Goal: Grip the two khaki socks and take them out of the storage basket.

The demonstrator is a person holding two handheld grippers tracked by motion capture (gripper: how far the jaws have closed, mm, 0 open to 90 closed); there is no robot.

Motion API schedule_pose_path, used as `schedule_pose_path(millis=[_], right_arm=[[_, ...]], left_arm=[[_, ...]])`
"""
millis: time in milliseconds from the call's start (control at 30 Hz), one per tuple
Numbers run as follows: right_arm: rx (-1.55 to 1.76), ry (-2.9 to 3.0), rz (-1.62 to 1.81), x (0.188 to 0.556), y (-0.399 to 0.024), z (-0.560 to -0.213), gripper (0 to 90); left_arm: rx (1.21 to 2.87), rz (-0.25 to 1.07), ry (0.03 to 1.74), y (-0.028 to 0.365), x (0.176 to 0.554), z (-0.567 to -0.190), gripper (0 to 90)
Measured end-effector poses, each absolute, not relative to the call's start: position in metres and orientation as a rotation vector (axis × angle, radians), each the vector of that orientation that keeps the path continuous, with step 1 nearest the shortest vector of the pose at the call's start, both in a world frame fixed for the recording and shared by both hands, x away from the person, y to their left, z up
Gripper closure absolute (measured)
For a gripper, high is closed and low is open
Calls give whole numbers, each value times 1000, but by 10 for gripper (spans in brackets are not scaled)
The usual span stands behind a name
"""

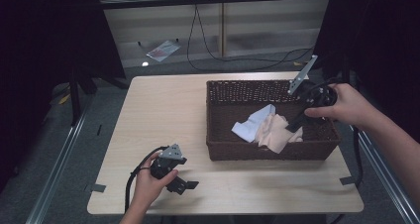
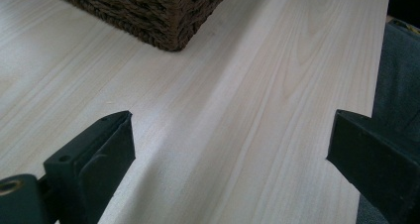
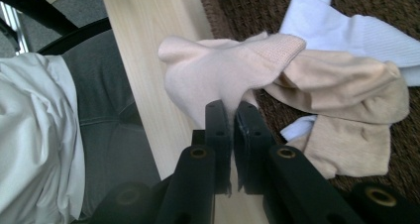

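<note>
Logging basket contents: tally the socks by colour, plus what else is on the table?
Pale pink sock, pinched in the right gripper: 1
Beige socks: 2, as far as I can tell
White socks: 1, perhaps more underneath
Wicker basket: 1
Total: 5

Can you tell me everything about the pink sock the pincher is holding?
The pale pink sock looks soft and knitted, with a ribbed cuff at one end. The right gripper has its two black jaws shut on a fold of it, so it bunches up and droops. It hangs over the near edge of the brown woven basket, and seems to touch the beige socks lying inside.
</note>
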State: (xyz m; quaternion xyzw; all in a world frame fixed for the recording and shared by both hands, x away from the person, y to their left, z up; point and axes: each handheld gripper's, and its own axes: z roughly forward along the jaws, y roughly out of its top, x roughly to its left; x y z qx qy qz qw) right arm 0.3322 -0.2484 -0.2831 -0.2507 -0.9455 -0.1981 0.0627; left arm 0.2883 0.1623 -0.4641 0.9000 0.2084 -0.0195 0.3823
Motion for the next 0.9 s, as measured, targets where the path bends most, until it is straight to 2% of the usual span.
schedule_pose_path(millis=[433,900], right_arm=[[-657,-2850,-595,320,-235,-290,862],[-592,-2873,-463,311,-220,-328,860]], left_arm=[[2296,-52,533,162,289,-465,40],[2292,-60,535,162,289,-465,40]])
